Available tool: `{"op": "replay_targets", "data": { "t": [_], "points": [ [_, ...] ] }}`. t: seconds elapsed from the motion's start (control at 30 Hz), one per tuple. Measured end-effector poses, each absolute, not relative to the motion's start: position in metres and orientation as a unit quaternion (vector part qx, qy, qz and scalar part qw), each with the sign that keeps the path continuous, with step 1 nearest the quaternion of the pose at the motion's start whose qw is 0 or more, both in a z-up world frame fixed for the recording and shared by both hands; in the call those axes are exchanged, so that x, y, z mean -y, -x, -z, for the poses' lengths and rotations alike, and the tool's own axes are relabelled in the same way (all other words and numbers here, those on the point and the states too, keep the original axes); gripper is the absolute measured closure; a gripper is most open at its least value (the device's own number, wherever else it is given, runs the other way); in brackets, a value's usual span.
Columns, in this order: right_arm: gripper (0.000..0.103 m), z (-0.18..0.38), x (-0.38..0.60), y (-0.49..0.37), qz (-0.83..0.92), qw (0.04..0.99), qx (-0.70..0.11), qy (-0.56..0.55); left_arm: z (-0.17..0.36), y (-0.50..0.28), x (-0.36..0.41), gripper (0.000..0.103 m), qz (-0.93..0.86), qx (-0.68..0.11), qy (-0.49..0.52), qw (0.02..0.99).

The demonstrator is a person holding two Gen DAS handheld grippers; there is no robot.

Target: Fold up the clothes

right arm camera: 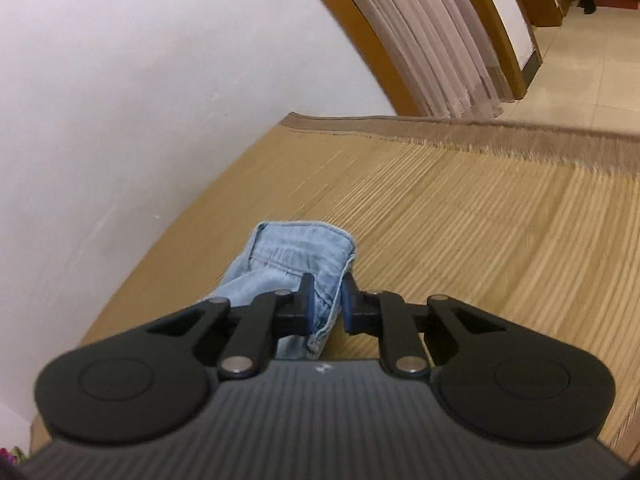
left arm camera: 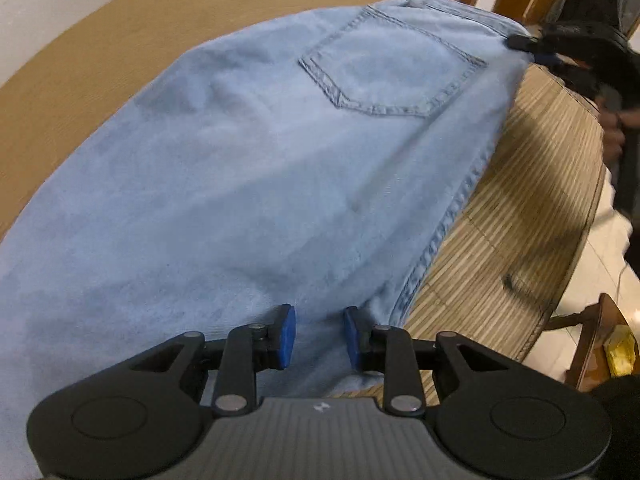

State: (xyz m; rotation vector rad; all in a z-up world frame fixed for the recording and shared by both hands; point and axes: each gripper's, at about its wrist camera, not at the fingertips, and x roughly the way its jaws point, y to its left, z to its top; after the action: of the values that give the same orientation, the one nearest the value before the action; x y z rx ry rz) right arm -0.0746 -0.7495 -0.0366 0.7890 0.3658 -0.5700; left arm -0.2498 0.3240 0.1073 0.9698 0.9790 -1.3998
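Light blue jeans lie spread over a mat, back pocket facing up. My left gripper points down onto the leg part near the side seam, and denim fills the narrow gap between its blue pads. At the far right corner of the waistband sits my right gripper, with a hand behind it. In the right wrist view the right gripper is shut on a folded piece of the waistband, which sticks out beyond the pads.
A striped bamboo mat covers the surface under the jeans, with a brown mat to the left. A white wall and curtains stand behind. A wooden chair and tiled floor lie beyond the mat's edge.
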Motion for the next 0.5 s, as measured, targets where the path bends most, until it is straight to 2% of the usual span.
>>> {"op": "replay_targets", "data": {
  "t": [0.13, 0.2, 0.23, 0.27, 0.33, 0.4, 0.5],
  "points": [
    [0.087, 0.052, 0.758, 0.053, 0.279, 0.865, -0.224, -0.352, -0.108, 0.254, -0.326, 0.074, 0.591, -0.407, -0.418, 0.557],
    [0.083, 0.058, 0.762, 0.046, 0.272, 0.863, -0.254, -0.341, -0.109, 0.252, -0.326, 0.073, 0.587, -0.412, -0.414, 0.560],
    [0.078, 0.056, 0.765, 0.046, 0.273, 0.862, -0.263, -0.338, -0.112, 0.251, -0.326, 0.073, 0.587, -0.417, -0.406, 0.563],
    [0.066, 0.050, 0.765, 0.048, 0.278, 0.861, -0.269, -0.330, -0.114, 0.249, -0.326, 0.073, 0.587, -0.422, -0.399, 0.565],
    [0.053, 0.031, 0.765, 0.054, 0.295, 0.870, -0.266, -0.293, -0.120, 0.246, -0.325, 0.072, 0.591, -0.425, -0.380, 0.570],
    [0.048, 0.009, 0.763, 0.051, 0.327, 0.887, -0.237, -0.224, -0.122, 0.245, -0.321, 0.069, 0.596, -0.424, -0.368, 0.574],
    [0.031, -0.011, 0.765, 0.024, 0.268, 0.924, -0.226, -0.149, -0.115, 0.251, -0.305, 0.067, 0.587, -0.431, -0.374, 0.575]
  ]
}}
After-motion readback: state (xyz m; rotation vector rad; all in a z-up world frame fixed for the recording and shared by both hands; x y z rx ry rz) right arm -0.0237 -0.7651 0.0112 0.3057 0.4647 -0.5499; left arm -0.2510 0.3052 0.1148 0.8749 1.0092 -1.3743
